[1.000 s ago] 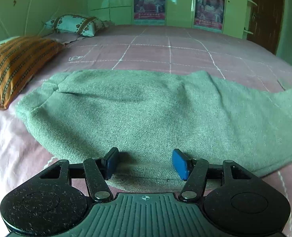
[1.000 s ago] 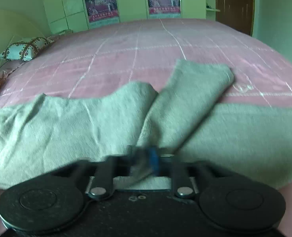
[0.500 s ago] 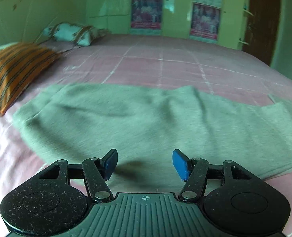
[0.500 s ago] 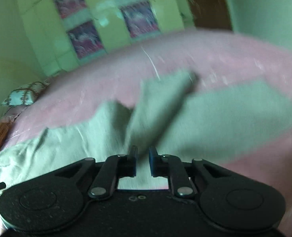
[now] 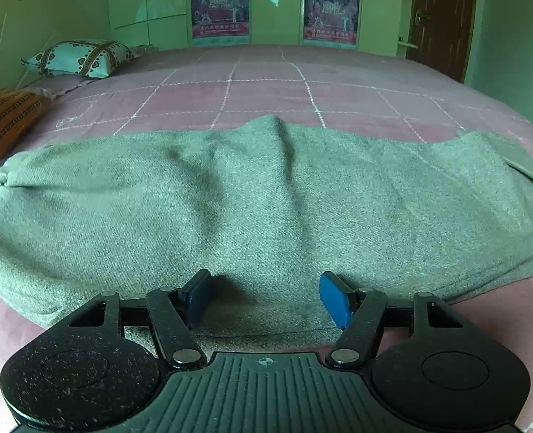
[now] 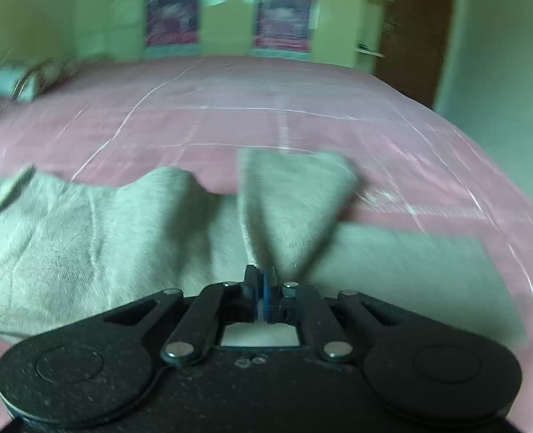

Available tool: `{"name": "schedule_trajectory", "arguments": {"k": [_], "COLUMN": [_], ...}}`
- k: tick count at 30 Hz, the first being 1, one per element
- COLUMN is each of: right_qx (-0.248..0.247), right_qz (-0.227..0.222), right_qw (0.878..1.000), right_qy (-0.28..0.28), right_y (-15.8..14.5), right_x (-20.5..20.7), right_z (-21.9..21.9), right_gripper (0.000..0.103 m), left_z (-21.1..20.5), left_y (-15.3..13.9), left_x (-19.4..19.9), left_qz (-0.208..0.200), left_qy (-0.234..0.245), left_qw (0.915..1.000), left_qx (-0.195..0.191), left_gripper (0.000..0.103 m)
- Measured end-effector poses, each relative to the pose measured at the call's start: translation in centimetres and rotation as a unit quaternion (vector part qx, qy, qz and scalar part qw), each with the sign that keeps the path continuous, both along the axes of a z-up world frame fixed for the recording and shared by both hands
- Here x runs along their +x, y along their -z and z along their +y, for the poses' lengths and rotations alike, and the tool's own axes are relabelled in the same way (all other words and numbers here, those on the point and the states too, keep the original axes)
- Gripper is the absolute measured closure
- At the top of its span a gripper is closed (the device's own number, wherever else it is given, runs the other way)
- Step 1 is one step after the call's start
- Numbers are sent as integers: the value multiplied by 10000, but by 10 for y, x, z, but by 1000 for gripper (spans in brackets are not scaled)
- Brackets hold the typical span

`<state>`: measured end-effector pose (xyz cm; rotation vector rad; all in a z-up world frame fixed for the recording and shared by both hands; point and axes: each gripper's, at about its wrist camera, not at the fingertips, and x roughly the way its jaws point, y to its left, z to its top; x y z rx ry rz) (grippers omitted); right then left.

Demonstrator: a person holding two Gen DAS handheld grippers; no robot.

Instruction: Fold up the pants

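Observation:
Grey-green pants [image 5: 252, 209] lie spread across a pink bed. In the left wrist view my left gripper [image 5: 264, 297] is open, its blue pads either side of the pants' near edge, low over the cloth. In the right wrist view the pants [image 6: 96, 238] show one leg [image 6: 291, 209] folded over and pointing away. My right gripper [image 6: 261, 290] is shut, its pads pressed together over the base of that leg; blur hides whether cloth is pinched between them.
The pink bedspread [image 5: 266, 90] with white grid lines stretches behind the pants. An orange striped pillow [image 5: 3, 122] and a patterned pillow [image 5: 78, 58] lie at far left. A wardrobe with posters [image 5: 219, 7] and a brown door [image 5: 439, 18] stand behind.
My left gripper has moved closer over the pants and stays open. My right gripper has closed fully and swung over the folded leg.

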<state>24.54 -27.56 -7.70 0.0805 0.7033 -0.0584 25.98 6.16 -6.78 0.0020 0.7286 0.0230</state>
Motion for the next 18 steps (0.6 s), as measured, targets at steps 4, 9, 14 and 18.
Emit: {"name": "schedule_trajectory", "arguments": {"k": [4, 9, 14, 18], "right_qx": [678, 548, -848, -918], "right_qz": [255, -637, -167, -181], "right_qw": [9968, 9965, 9942, 9948], "right_qy": [331, -24, -640, -407], "right_y": [24, -13, -10, -14], "right_x": [-30, -27, 36, 44], "right_z": [-32, -29, 6, -5], "right_gripper": [103, 79, 76, 103], "left_z": [2, 4, 6, 7], "left_y": [1, 1, -1, -1], "left_x": [-1, 0, 1, 1], "left_qz": [-34, -50, -6, 3], "left_qy": [-17, -28, -16, 19], "left_qw": [10000, 10000, 10000, 10000], "left_qx": [18, 0, -34, -51], "left_gripper": [36, 36, 36, 36]}}
